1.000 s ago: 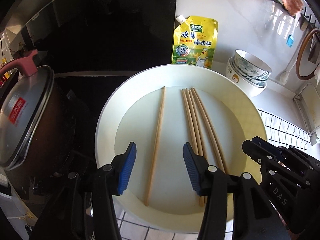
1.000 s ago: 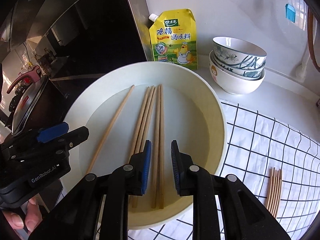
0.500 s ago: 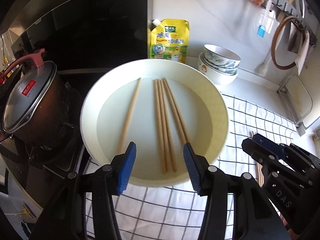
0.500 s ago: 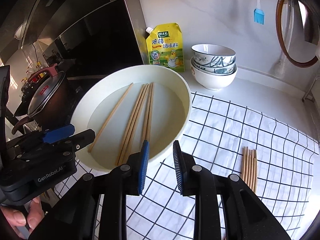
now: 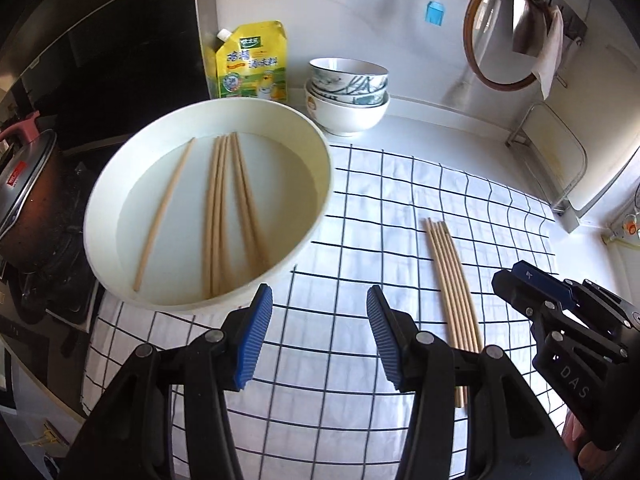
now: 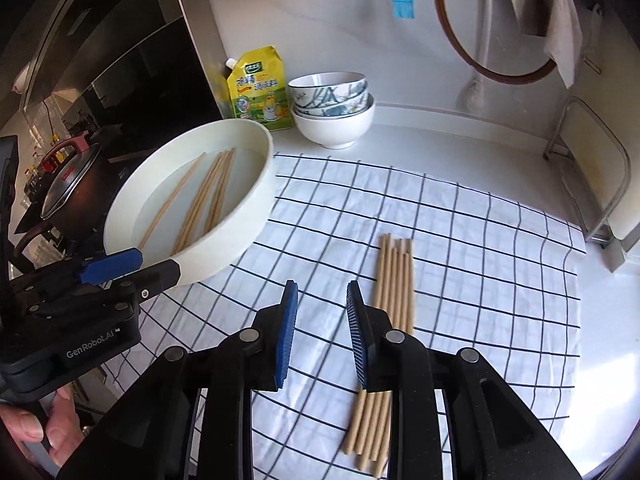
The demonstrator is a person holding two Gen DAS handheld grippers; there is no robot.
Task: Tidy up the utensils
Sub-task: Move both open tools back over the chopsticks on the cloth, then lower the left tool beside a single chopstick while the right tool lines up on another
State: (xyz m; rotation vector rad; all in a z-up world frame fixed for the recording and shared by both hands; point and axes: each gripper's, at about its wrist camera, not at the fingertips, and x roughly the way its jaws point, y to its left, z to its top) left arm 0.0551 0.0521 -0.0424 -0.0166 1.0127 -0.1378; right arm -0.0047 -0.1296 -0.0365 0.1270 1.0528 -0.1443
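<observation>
Left gripper (image 5: 320, 336) — jaws wide apart, holding nothing, above the checked cloth (image 5: 360, 208). Right gripper (image 6: 322, 336) — jaws narrowly parted, empty, just beside the chopstick bundle (image 6: 394, 280) lying on the cloth. Loose chopsticks (image 5: 218, 208) lie in the white basin (image 5: 320, 148).

Left wrist view: above checked cloth (image 5: 360, 208), facing forward-down, near basin (image 5: 320, 152). Right wrist view: further right, same heading. Shared: basin (image 6: 260, 184), cloth (image 6: 460, 240), stacked bowls (image 5: 347, 96).
</observation>
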